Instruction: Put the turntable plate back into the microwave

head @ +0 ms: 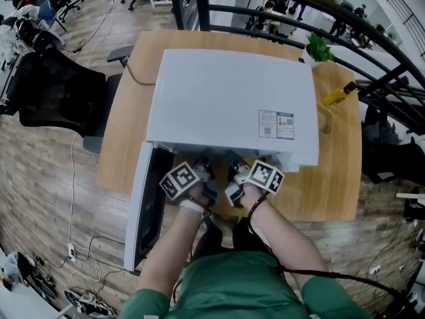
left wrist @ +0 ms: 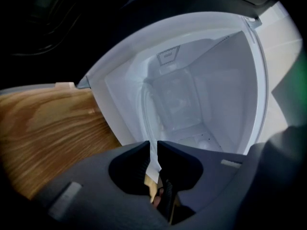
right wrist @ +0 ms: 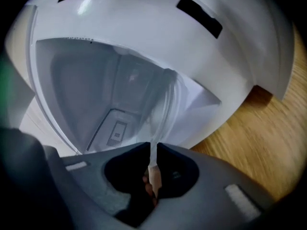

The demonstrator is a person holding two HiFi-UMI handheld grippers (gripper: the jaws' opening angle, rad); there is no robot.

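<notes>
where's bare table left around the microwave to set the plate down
Two patches: the wood strip left of the microwave, out to the table's left edge, crossed only by a cable at the back; and the front right corner, in front of the microwave. The right rear is crowded with a plant and a yellow bottle.

The head view looks steeply down on the microwave [head: 229, 105]; both gripper views, close up, share its open interior.

white microwave [head: 226, 98], wood-grain table [head: 123, 138], green shirt [head: 246, 284]
</notes>
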